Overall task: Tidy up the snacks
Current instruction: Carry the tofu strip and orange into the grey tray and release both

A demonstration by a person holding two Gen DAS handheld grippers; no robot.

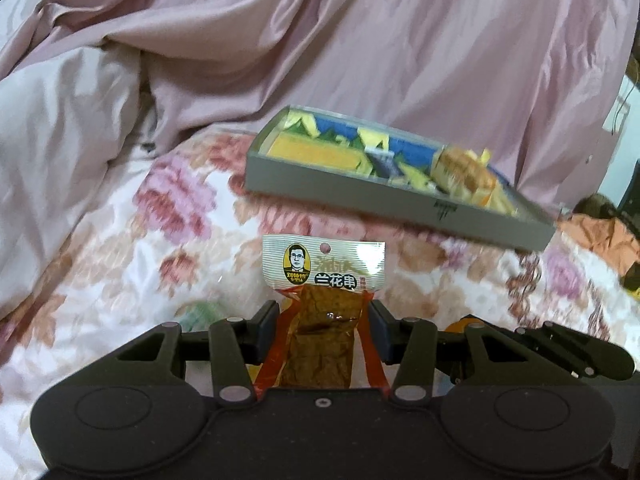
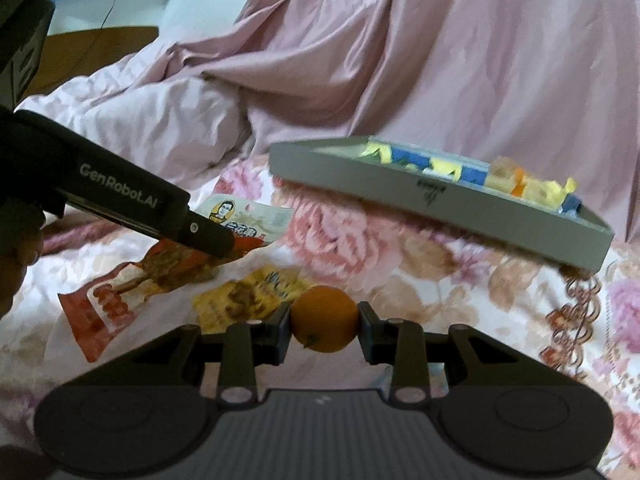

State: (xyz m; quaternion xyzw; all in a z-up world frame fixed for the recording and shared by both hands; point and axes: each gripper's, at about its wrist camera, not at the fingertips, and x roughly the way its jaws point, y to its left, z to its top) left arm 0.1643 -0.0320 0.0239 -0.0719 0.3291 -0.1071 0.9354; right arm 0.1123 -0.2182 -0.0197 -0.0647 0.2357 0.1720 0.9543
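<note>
My left gripper [image 1: 323, 320] is shut on a clear packet of brown dried tofu [image 1: 320, 272] with a white printed header, and holds it upright above the floral bedspread. The right wrist view shows this left gripper [image 2: 222, 244] at the left, the same packet [image 2: 256, 218] sticking out past its tips. Between the pads of my right gripper [image 2: 324, 324], which is shut on it, sits a small orange [image 2: 324, 322]. Beyond both lies a flat grey box [image 1: 400, 196] [image 2: 440, 204] holding several yellow, blue and orange snacks.
A red snack packet [image 2: 112, 304] and a yellow one [image 2: 248, 296] lie on the floral bedspread [image 2: 460, 312] left of the orange. A rumpled pink quilt [image 1: 360, 40] is piled behind the box. An orange wrapper [image 1: 600, 236] lies at the right edge.
</note>
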